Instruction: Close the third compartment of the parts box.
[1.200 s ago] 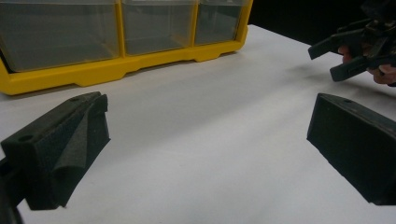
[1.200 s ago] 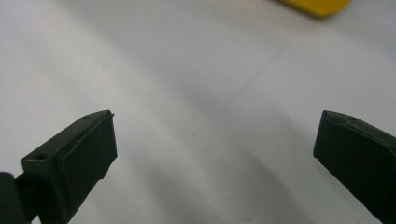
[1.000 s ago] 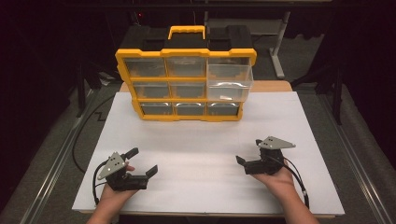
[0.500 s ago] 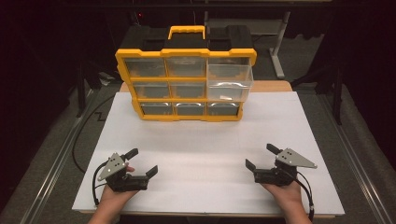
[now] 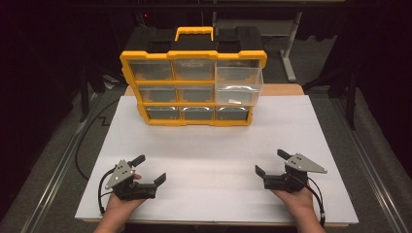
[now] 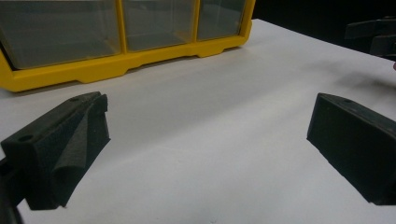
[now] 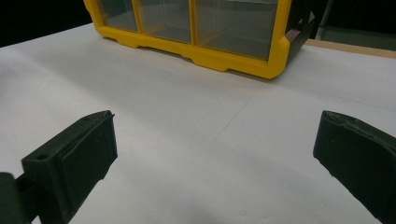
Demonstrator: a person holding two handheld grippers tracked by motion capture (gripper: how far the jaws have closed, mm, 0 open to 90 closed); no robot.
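Observation:
A yellow and black organizer case [image 5: 193,77] with clear drawers stands upright at the far side of the white table sheet [image 5: 214,145]. Its middle right drawer [image 5: 238,87] sticks out, pulled partly open. My left gripper [image 5: 149,169] rests near the front left of the sheet, open, nothing between its jaws. My right gripper [image 5: 271,162] sits near the front right, open and empty too. The left gripper view shows the case's bottom drawers [image 6: 121,28] ahead and the gripper [image 6: 205,144] over bare sheet. In the right gripper view the case's lower row [image 7: 196,23] lies ahead of the gripper [image 7: 215,158].
The white sheet's front edge [image 5: 214,219] is just under both hands. Dark floor and metal rails [image 5: 58,160] flank the table. A table leg [image 5: 291,43] stands behind the case. The other gripper [image 6: 373,37] shows at the far right of the left gripper view.
My right gripper has moved toward the front right of the sheet and settled lower. The left gripper has stayed in place. The case looks the same.

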